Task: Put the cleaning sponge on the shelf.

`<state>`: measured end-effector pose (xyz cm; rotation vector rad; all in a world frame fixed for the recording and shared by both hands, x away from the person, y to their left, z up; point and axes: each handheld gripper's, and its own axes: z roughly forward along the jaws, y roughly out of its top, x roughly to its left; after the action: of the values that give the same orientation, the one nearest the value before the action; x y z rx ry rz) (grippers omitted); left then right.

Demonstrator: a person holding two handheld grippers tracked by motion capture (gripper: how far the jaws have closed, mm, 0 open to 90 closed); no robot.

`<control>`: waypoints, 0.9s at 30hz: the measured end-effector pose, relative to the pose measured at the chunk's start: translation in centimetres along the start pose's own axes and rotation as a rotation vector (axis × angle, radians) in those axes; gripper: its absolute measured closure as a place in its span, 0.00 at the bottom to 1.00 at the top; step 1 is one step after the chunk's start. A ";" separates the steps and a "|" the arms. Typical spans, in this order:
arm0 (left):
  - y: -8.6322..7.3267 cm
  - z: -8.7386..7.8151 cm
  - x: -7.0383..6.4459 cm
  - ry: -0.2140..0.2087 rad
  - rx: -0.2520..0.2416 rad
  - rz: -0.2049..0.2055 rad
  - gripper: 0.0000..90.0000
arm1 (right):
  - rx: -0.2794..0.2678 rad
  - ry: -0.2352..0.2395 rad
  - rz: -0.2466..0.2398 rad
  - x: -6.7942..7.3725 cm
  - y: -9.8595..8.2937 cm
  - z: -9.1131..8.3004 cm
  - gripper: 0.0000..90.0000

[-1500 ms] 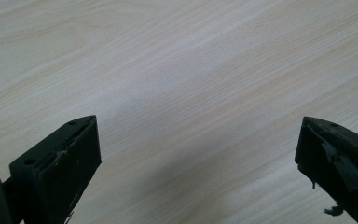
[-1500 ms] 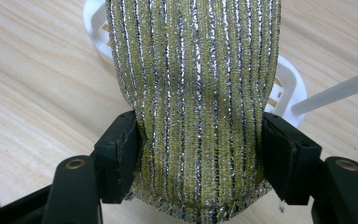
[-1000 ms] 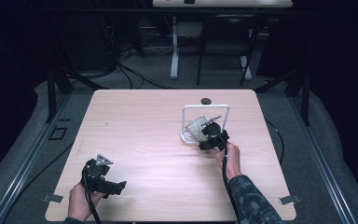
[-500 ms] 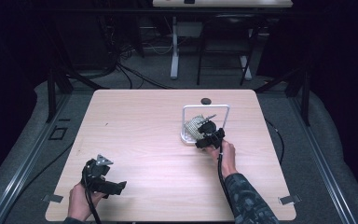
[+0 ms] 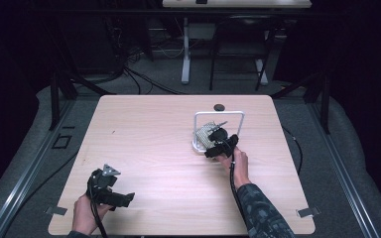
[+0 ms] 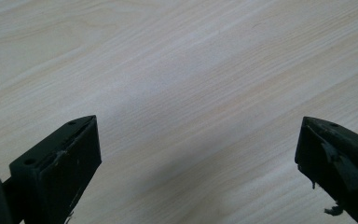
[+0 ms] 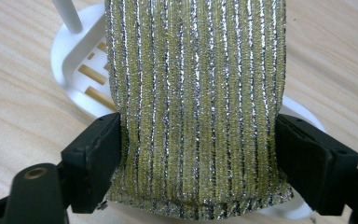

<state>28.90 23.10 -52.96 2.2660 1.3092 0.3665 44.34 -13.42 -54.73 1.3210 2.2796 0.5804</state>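
A yellow-and-silver glitter sponge (image 7: 196,102) stands between the jaws of my right gripper (image 7: 198,129), which press on its two side edges. It hangs just over a white slotted holder (image 7: 77,56) with a thin white post. In the high view the sponge (image 5: 207,133) sits inside the holder's white hoop frame (image 5: 218,114) at the table's right middle, with the right gripper (image 5: 218,144) at its near side. My left gripper (image 5: 121,197) rests near the front left corner; its jaws (image 6: 198,140) stand wide apart over bare wood.
A small black round disc (image 5: 220,106) lies on the light wooden table (image 5: 149,134) just behind the holder. A cable trails from each gripper toward the front edge. Dark floor, cables and table legs lie beyond the far edge.
My right gripper has moved a little left and farther in with the sponge, toward the holder. The left gripper has stayed where it was.
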 end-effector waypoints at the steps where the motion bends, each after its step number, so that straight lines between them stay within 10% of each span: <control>1: 0.0 0.0 0.0 0.000 0.000 0.000 0.00 | 0.000 0.000 0.000 0.0 0.0 0.0 0.19; 27: 0.0 -0.1 0.0 0.002 -0.004 -0.001 0.00 | -0.075 0.053 -0.019 0.1 -0.1 -1.9 0.07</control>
<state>28.88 23.11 -52.91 2.2627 1.3090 0.3704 43.13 -13.68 -53.24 1.2606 2.2867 0.6953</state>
